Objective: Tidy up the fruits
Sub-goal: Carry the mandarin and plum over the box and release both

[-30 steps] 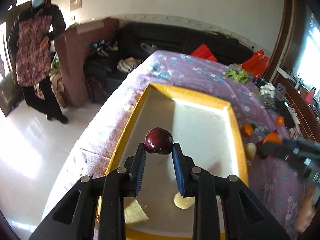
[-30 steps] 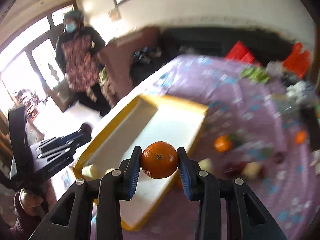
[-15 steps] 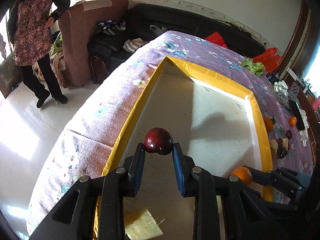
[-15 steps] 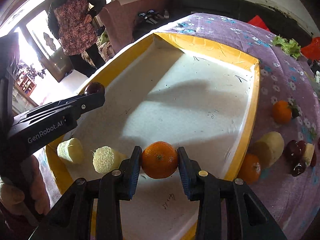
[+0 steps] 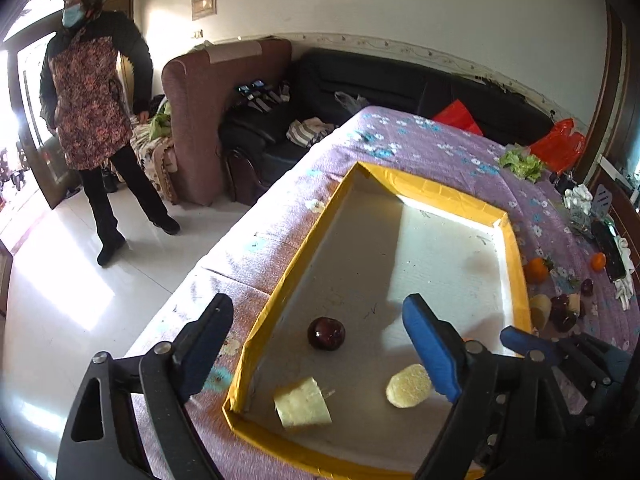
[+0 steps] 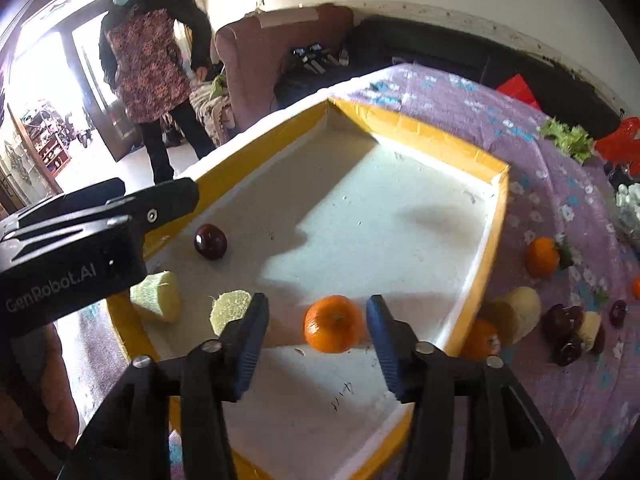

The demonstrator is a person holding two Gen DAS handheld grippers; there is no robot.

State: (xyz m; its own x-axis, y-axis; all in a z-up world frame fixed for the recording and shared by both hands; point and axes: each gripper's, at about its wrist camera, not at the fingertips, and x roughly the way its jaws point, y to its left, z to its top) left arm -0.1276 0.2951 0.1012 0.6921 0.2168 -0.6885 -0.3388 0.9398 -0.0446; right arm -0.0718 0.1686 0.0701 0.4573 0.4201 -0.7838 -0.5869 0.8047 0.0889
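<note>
Left gripper (image 5: 320, 328): jaws spread wide, nothing between them. Dark red plum (image 5: 326, 333) lies loose on the white floor of the tray (image 5: 440, 194), near its left wall, in line with the gap.

Right gripper (image 6: 316, 328): jaws spread, orange (image 6: 334, 323) sits on the tray floor between them, gap on both sides, no pad touching.

Tray: white foam, yellow-taped rim, on a bench under a purple floral cloth (image 5: 420, 140).

Left view only: the cut faces of the two pale chunks, one wedge-like (image 5: 303, 402) near the tray's front left corner, one rounded (image 5: 408, 380) just beside the right pad. The orange in the tray is all but hidden behind that pad. Right gripper shows at lower right (image 5: 560, 354).

Right view only: the orange in full; the left gripper's body (image 6: 80, 236) from the side, above the tray's left wall; one more orange (image 6: 480, 340) tucked against the tray's outer right wall.

Count in tray: 1 plum, 1 orange, 2 pale chunks.
Count on cloth to the right of the tray, right view: 2 clear oranges (second (image 6: 542, 257) farther back), part of a third at the frame edge; a pale chunk (image 6: 520, 314); a second smaller pale piece; several dark fruits (image 6: 564, 334) clustered, number unclear.

Background: person in mask and floral apron (image 5: 90, 92) standing on the floor; black sofa (image 5: 400, 84); lettuce (image 5: 522, 164) on the far cloth.
</note>
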